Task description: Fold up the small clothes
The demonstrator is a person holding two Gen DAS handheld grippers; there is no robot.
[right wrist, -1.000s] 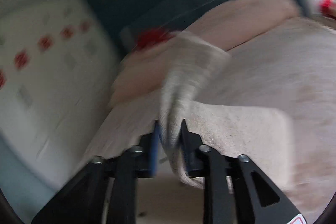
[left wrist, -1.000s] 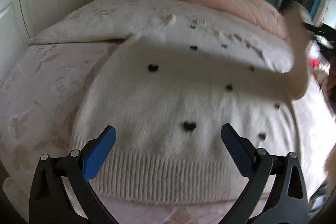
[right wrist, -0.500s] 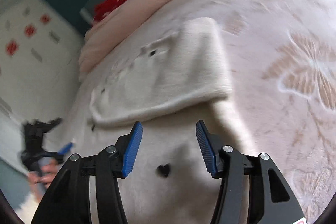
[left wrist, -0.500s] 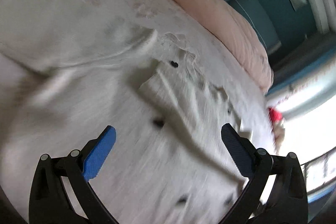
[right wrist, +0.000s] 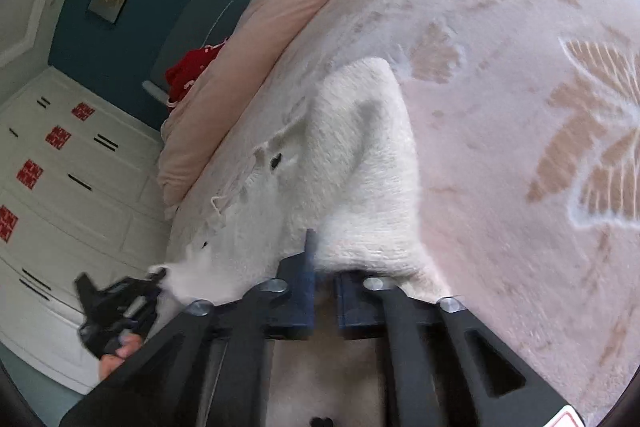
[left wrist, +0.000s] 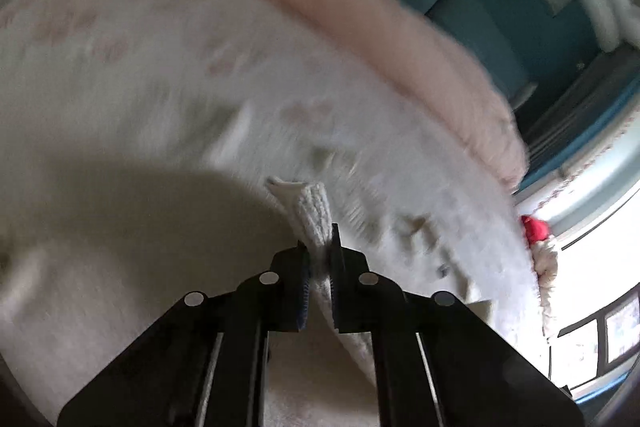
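A small cream knit sweater with black heart dots (right wrist: 360,163) lies on the bed, one sleeve folded across its body. My left gripper (left wrist: 319,251) is shut on the sweater's ribbed edge (left wrist: 314,205) and lifts it; the cloth hangs below the jaws. In the right wrist view the left gripper (right wrist: 116,307) shows at the lower left, pinching a corner. My right gripper (right wrist: 324,267) is shut on the sweater's near edge, with fabric bunched between the jaws.
The bed has a pale pink floral blanket (right wrist: 520,107). A pink rolled duvet (left wrist: 360,11) lies along the far side with a red item (right wrist: 192,71) beyond it. White drawers (right wrist: 60,187) stand left, a teal headboard (right wrist: 132,39) behind.
Both grippers were open half a second ago and have now closed on the sweater's edge. The left one has raised its corner.
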